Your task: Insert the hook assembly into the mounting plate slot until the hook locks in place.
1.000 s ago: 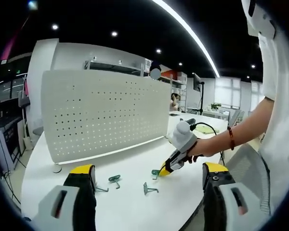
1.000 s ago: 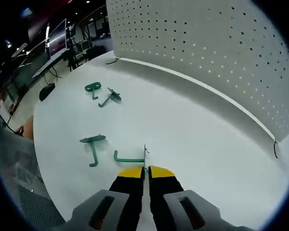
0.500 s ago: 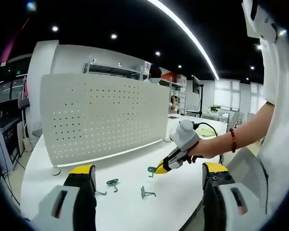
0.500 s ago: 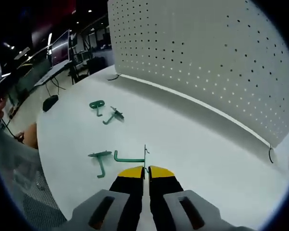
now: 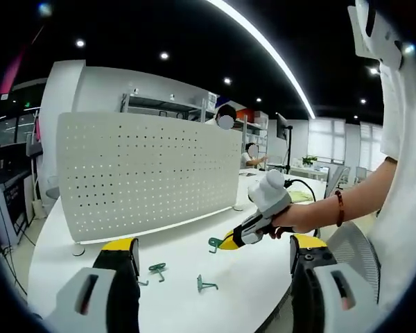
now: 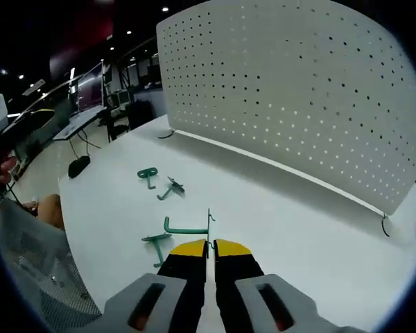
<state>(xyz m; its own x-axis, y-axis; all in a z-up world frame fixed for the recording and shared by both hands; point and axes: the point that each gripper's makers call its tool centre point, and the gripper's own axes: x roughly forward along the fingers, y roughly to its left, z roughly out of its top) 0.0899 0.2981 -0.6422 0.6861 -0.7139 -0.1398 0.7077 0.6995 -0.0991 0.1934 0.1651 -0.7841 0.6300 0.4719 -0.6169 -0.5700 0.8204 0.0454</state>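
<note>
Hooks: four green hooks in the right gripper view; one is held, three lie loose on the white surface (image 6: 291,229).
Held hook (image 6: 187,227): clamped between the closed yellow tips of the right hand-held gripper (image 6: 210,248), lifted off the surface; it reaches left from the tips at lower centre of the frame.
Held hook, look: thin green wire, a long straight shank with an upturned end at the left and a short upright pin at the tips.
Loose hooks: one (image 6: 157,241) at the lower left, just beside the held one; two more, (image 6: 148,174) and (image 6: 170,187), farther up left.
Mounting plate (image 6: 312,104): one white perforated panel, upright across the upper right, well apart from the held hook.
Left hand-held gripper (image 5: 211,253): jaws apart, holding nothing.
</note>
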